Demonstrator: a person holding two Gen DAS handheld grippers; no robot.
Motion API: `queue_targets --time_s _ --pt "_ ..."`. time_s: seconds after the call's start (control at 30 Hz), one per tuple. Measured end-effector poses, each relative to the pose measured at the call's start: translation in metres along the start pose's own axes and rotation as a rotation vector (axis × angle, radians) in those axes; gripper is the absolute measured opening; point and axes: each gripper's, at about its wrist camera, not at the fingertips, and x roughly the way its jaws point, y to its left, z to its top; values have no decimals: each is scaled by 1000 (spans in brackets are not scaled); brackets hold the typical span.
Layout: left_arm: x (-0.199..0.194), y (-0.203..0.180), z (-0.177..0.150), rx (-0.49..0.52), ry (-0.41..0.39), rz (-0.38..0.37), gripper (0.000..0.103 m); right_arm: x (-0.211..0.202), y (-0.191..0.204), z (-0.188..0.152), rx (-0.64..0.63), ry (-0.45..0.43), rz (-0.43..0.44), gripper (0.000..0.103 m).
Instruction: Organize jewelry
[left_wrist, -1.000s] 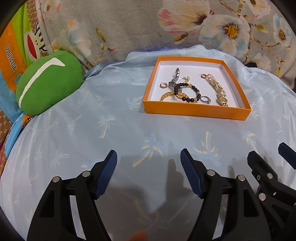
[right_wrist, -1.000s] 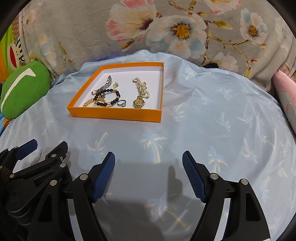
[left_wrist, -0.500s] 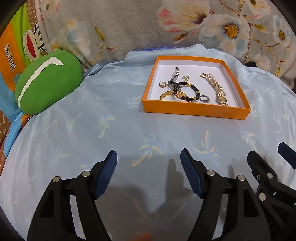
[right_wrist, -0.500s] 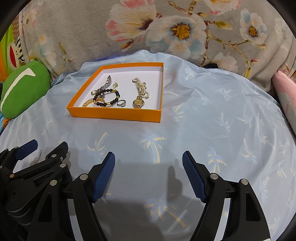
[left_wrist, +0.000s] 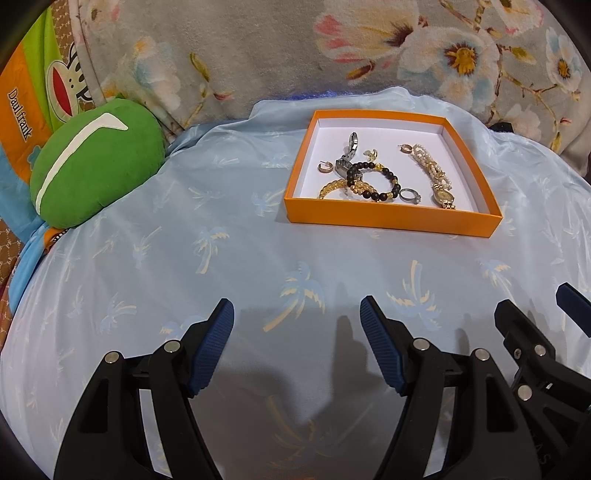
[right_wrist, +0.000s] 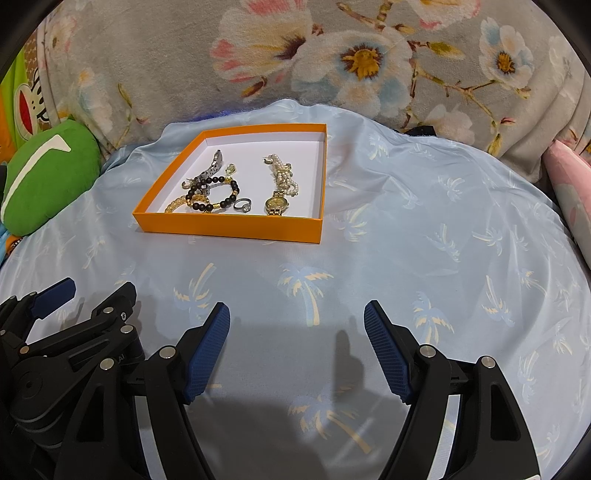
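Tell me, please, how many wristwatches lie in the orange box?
2. The gold watch lies near the front wall of the orange box, right of the ring. The silver watch lies at the left-back, partly under the black bead bracelet.

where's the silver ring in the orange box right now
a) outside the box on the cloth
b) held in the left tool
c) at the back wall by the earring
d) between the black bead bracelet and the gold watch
d: the ring lies on the box floor near the front wall, with the black bead bracelet on one side and the gold watch on the other.
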Motion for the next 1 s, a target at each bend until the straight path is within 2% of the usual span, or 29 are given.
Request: queue_targets --time_s 1.0 --pt "0 1 0 4 0 10 68 1 0 -1 -1 3 -2 74"
